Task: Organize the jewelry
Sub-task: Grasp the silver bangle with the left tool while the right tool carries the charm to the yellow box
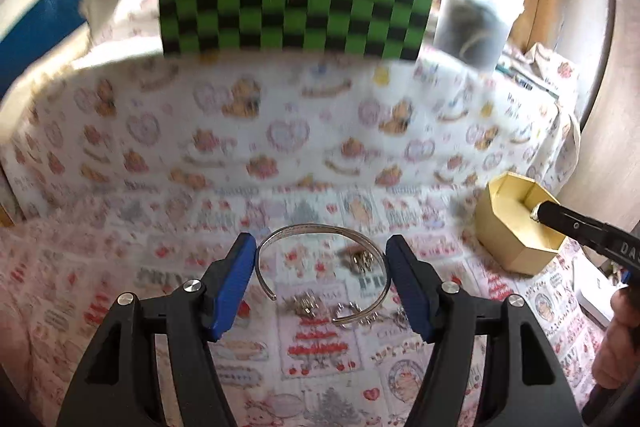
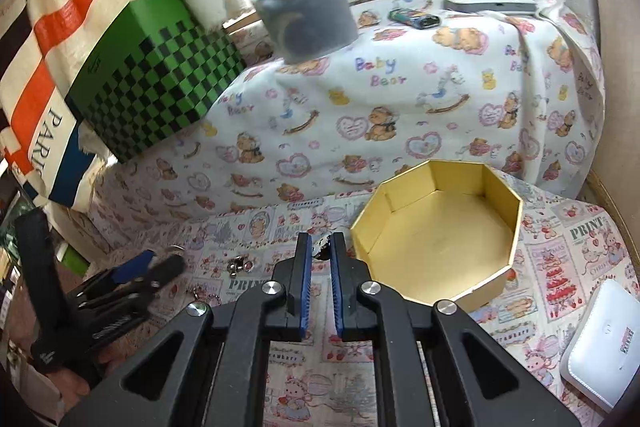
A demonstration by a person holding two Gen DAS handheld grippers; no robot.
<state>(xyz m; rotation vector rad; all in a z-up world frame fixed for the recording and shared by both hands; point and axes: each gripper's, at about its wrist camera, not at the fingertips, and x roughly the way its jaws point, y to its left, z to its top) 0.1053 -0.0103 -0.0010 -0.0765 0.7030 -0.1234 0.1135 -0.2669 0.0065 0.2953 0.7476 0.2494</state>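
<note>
My left gripper (image 1: 321, 247) is open, its blue pads on either side of a silver open bangle (image 1: 320, 231) lying on the patterned cloth. Small silver jewelry pieces (image 1: 308, 305) lie around the bangle. My right gripper (image 2: 320, 247) is shut on a small silver piece (image 2: 322, 249) at its fingertips, just left of the empty gold octagonal box (image 2: 440, 227). In the left wrist view the right gripper's tip (image 1: 538, 213) with the silver piece hangs over the box (image 1: 516, 227). More small pieces (image 2: 239, 265) lie on the cloth to the left.
A green-and-black checkered box (image 2: 156, 83) stands at the back left on the raised cloth. A clear tub (image 2: 308, 15) stands behind. A white device (image 2: 600, 347) lies at the right. A lighter (image 2: 414, 17) and a grey flat box (image 2: 490, 4) lie far back.
</note>
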